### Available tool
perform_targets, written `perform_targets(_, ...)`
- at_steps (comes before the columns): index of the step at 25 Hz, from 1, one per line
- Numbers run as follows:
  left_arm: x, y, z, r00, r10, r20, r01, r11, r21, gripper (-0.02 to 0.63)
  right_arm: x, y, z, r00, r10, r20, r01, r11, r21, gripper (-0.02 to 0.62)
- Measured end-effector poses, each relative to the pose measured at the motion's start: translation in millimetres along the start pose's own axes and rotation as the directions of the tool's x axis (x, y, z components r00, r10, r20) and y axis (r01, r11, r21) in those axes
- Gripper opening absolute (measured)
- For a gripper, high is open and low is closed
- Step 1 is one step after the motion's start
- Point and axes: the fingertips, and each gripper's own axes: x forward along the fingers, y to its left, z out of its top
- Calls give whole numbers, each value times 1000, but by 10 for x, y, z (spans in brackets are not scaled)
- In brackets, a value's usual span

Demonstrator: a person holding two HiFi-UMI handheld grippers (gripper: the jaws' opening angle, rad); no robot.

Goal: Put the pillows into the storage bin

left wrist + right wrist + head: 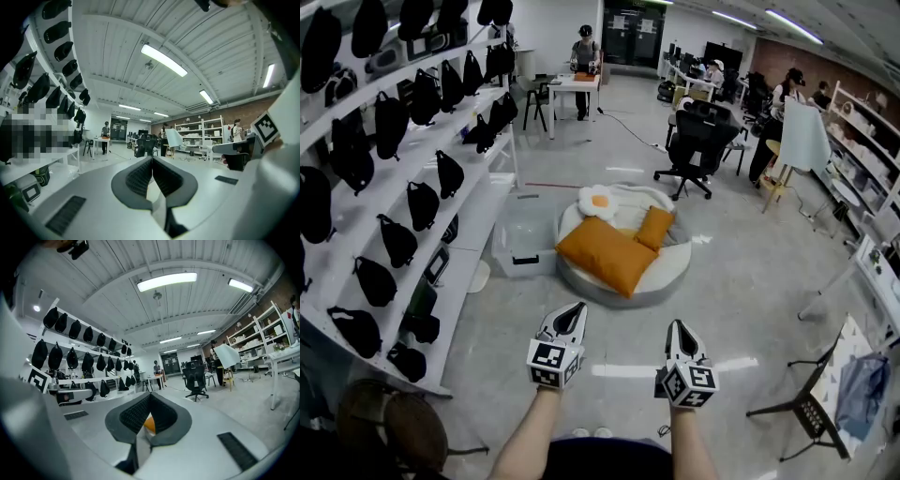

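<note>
Closest in the head view, the left gripper [577, 309] and right gripper [677, 328] hover side by side, well short of the round floor cushion [670, 274]. On that cushion lie a large orange pillow [605, 253], a small orange pillow [655, 228] and an egg-shaped pillow [598, 202]. A clear storage bin [523, 246] stands just beside the cushion's left edge.

In the left gripper view, the jaws are pressed together with nothing between them.

In the right gripper view, the jaws likewise meet and are empty.

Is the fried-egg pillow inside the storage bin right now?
No, the fried-egg pillow lies at the back edge of the round white floor cushion, beside the storage bin and not in it.
</note>
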Motion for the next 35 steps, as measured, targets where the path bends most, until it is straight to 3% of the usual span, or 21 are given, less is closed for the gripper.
perform_targets(9,-104,-60,-189,999,-53,-12,52,996,-68,23,-39,53,-137,1000,0,-28,0,1000,21,2)
perform_targets(13,-168,-38,-219,998,-56,-7,55,994,-96,41,-51,94,-216,999,13,-48,-11,998,58,114)
perform_targets(17,-205,17,-270,999,-51,-12,49,990,-129,161,-36,126,-277,998,18,-58,-13,997,79,218)
perform_targets(28,-356,191,-200,997,-68,34,71,990,-124,189,-109,356,-379,999,-2,-50,7,996,93,230)
perform_targets(35,-387,360,-99,996,-64,59,70,991,-113,189,-136,402,-243,1000,-26,-5,27,995,98,230)
